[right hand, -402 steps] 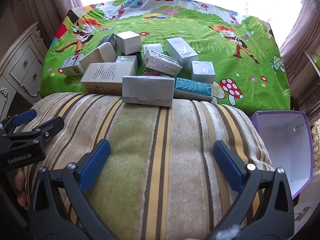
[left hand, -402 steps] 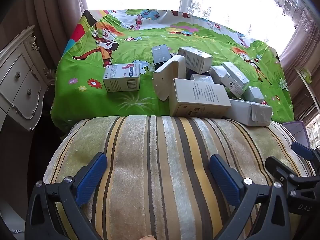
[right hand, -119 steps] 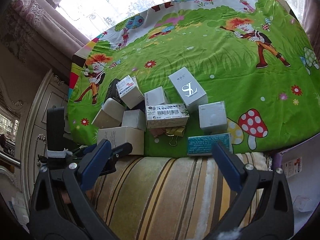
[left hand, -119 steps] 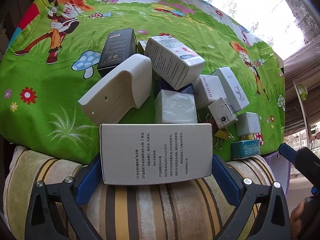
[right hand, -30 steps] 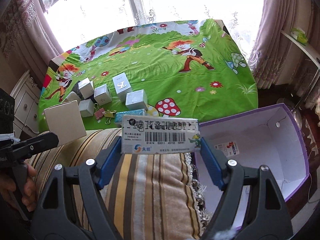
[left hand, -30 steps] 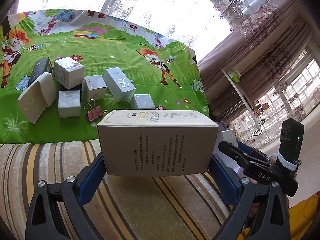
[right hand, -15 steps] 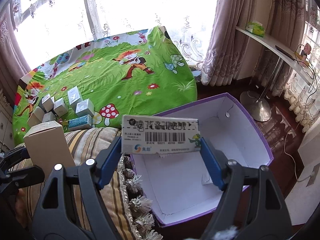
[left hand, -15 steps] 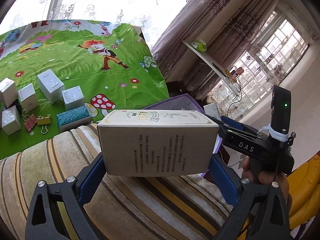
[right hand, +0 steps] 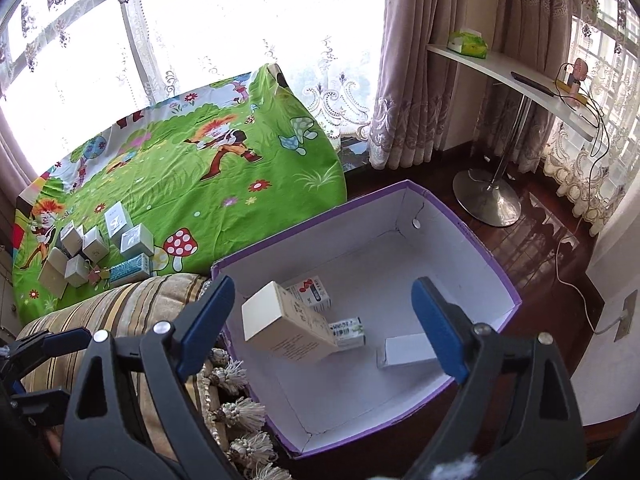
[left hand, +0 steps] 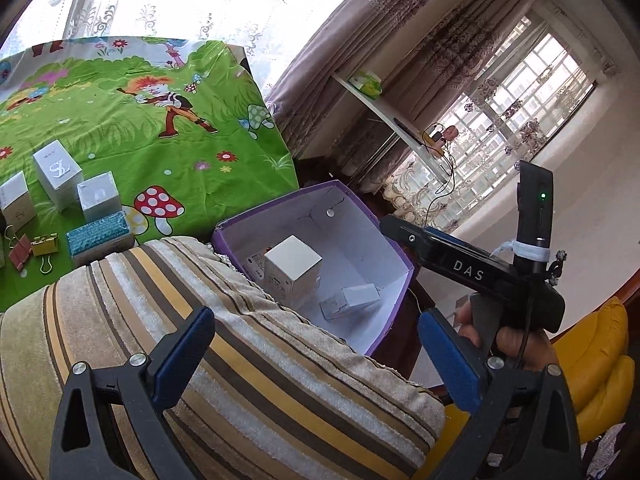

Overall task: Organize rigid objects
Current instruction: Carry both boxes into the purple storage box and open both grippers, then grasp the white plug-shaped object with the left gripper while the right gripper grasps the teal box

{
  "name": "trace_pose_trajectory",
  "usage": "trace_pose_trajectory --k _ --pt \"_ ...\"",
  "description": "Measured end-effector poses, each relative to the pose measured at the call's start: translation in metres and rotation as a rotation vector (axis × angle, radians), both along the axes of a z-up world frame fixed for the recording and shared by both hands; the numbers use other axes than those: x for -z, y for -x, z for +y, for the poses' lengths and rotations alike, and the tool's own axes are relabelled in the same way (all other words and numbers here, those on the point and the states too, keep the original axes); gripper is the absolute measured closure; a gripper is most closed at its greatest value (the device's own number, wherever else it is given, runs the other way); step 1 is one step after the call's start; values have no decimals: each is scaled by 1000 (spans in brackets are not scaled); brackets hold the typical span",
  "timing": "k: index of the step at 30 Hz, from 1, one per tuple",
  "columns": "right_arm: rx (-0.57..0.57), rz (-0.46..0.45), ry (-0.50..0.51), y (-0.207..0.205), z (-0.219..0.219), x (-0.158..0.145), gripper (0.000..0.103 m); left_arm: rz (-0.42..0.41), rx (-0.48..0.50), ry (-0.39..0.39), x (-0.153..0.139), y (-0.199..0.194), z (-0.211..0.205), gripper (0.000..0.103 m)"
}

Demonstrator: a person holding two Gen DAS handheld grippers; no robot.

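Now both grippers are hanging empty over the purple bin [right hand: 476,240], which is sitting on the floor just right of the striped cushion [left hand: 200,320]. Half a second ago the left gripper [left hand: 316,352] was clamping the big tan carton [right hand: 288,328] and the right gripper [right hand: 324,320] was clamping the barcode box [right hand: 348,330]; both boxes are now lying inside the bin, the carton tilting against the near-left wall and leaning over the barcode box. The right gripper's jaws have just been opening and are standing wide with nothing between them, and the left gripper's fingers are spread wide too, with only cushion and bin showing in the gap. That is making four boxes in the bin by my count, along with a red-and-white box [right hand: 314,292] at the far left and a flat white box [right hand: 408,350] to the right.

On the green cloth [left hand: 140,120], several small boxes [right hand: 100,240], a teal box [left hand: 98,234] and some binder clips [left hand: 32,248] are waiting, so the sorting looks well short of done.

Parts are staying hard to read: the carton is covering much of the barcode box, the right pad is cutting off the flat white box, and the left-wrist view is cropping the pile on the cloth at its left edge.
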State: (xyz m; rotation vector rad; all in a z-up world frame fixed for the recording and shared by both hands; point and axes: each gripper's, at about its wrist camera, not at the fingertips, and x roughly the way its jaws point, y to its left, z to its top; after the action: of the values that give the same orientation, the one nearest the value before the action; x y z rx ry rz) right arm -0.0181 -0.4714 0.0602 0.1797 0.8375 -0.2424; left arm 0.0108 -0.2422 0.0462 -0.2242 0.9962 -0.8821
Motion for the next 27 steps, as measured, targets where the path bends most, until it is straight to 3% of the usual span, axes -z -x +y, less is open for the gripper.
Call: trace_pose_trajectory --k 8,14,27 --pt "-40 -22 10 -3 17 -7 11 -75 -25 -37 -14 0 21 0" --pt "-92 -27 19 -11 36 -11 11 -148 -143 -57 -25 -7 59 0" --pt "-240 -26 -32 -51 86 -16 11 -144 -389 -86 -22 -41 176 5"
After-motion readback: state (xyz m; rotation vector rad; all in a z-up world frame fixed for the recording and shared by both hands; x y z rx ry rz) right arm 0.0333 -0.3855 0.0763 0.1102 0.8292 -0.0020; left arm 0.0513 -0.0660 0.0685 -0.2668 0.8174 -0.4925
